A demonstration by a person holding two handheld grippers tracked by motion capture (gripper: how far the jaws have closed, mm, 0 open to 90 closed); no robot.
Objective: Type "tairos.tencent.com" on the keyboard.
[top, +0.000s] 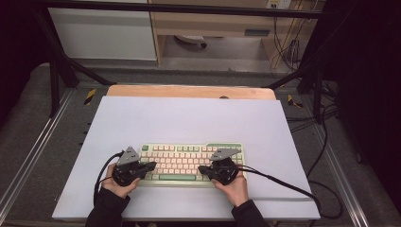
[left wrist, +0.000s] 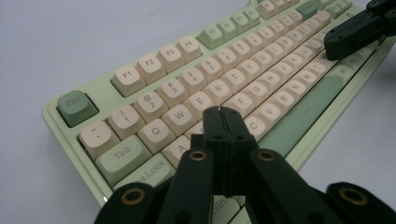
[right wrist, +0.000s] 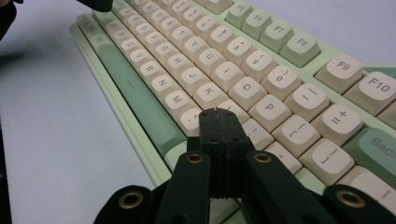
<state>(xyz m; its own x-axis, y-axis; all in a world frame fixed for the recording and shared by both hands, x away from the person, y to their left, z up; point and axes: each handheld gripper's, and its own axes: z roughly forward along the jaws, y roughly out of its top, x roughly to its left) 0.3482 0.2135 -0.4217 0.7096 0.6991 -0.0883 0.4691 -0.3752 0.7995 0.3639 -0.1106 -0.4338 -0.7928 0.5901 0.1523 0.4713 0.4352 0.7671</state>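
Right gripper (right wrist: 219,112) jaws pressed together, nothing between; tips low over the green-and-cream keyboard (right wrist: 261,65), near the L key; left gripper (right wrist: 95,4) dark at top-left, above the far keys.

The high view looks forward and down on the whole counter (top: 189,118) from above. Each gripper view sits close over the keyboard (top: 191,164), aimed low across its keys toward the other; all share it.

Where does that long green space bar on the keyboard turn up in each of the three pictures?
High view: space bar low in the centre, along the keyboard's near edge.
Left gripper view: right of centre, slanting up to the right.
Right gripper view: left of centre, slanting up to the left.
Shared landmark: the cream letter keys beside it.
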